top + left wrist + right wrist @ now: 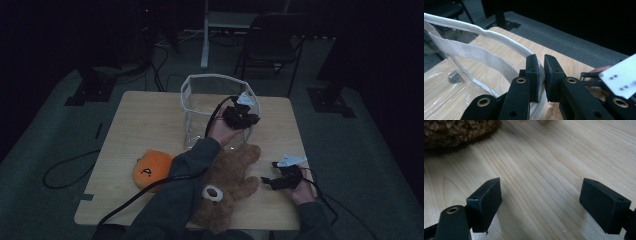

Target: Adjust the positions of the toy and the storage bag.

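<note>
A clear plastic bag (pixel 212 107) with white fabric trim stands open at the middle back of the table. My left gripper (pixel 244 118) is at the bag's right side, shut on the white rim (pixel 499 37), which runs between its two pads (pixel 533 72). A brown teddy bear (pixel 227 182) lies face up at the table's front, under the left forearm. My right gripper (pixel 268 181) rests low over the wood just right of the bear, jaws wide open (pixel 540 202) with nothing between them. The bear's fur (pixel 456 132) shows at the top left of the right gripper view.
An orange plush toy (pixel 150 170) lies at the front left of the wooden table (pixel 145 120). A small grey object (pixel 454 77) lies inside the bag. A dark chair (pixel 272 42) and stand legs are on the floor behind the table. Cables trail off both grippers.
</note>
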A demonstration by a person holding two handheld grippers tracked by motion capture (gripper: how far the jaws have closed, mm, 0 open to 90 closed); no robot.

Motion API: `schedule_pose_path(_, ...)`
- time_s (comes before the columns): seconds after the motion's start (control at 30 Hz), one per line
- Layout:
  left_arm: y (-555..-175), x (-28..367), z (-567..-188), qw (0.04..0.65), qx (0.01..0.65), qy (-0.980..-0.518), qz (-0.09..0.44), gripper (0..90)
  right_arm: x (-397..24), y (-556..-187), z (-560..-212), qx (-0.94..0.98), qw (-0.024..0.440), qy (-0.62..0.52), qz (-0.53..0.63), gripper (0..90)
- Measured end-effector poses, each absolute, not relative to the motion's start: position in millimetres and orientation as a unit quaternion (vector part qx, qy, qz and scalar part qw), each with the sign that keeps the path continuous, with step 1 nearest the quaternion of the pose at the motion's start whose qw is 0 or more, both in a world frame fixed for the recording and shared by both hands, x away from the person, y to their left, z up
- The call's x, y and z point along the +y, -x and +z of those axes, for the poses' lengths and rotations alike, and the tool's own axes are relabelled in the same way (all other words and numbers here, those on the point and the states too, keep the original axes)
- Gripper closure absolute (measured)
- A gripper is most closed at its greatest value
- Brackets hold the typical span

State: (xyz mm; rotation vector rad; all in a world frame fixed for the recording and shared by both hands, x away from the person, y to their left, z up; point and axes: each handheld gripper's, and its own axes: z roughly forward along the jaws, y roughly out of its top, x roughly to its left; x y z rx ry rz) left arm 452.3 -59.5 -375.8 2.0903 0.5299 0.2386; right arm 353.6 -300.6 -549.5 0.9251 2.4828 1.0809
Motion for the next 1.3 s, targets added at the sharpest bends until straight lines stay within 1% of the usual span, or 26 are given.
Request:
schedule_pose_path(0.3, -435.5, -76.4, -370.7, 0.49, 0.173, -0.852, 0.067, 82.9, -300.6, -353.6, -549.5, 0.859, 0.139, -0.321, 0.374, 17.2)
schedule_pose_path(0.43, -433.9, -80.6, -373.2, 0.481, 0.16, -0.86, 0.058, 81.7, -300.6, -353.5, -549.5, 0.859, 0.139, -0.321, 0.374, 17.2)
schedule_pose_path(0.5, -431.4, -80.9, -372.3, 0.473, 0.154, -0.866, 0.062, 77.1, -300.7, -353.2, -549.5, 0.859, 0.139, -0.321, 0.374, 17.2)
schedule_pose_path(0.6, -425.9, -76.4, -366.9, 0.464, 0.149, -0.87, 0.075, 62.2, -300.9, -353.1, -549.5, 0.859, 0.14, -0.321, 0.374, 17.2)
schedule_pose_path(0.73, -414.4, -58.3, -354.2, 0.468, 0.152, -0.865, 0.101, 53.4, -301.1, -353.0, -549.5, 0.859, 0.14, -0.321, 0.374, 17.2)
schedule_pose_path(0.83, -405.3, -39.5, -347.6, 0.474, 0.161, -0.858, 0.116, 51.0, -301.1, -353.0, -549.5, 0.859, 0.14, -0.321, 0.374, 17.2)
schedule_pose_path(1.03, -390.6, -5.9, -351.2, 0.469, 0.171, -0.856, 0.136, 48.9, -301.1, -352.9, -549.5, 0.859, 0.14, -0.321, 0.374, 17.2)
schedule_pose_path(1.3, -386.4, 29.0, -379.9, 0.436, 0.197, -0.865, 0.15, 48.3, -301.1, -352.8, -549.5, 0.859, 0.14, -0.322, 0.374, 17.2)
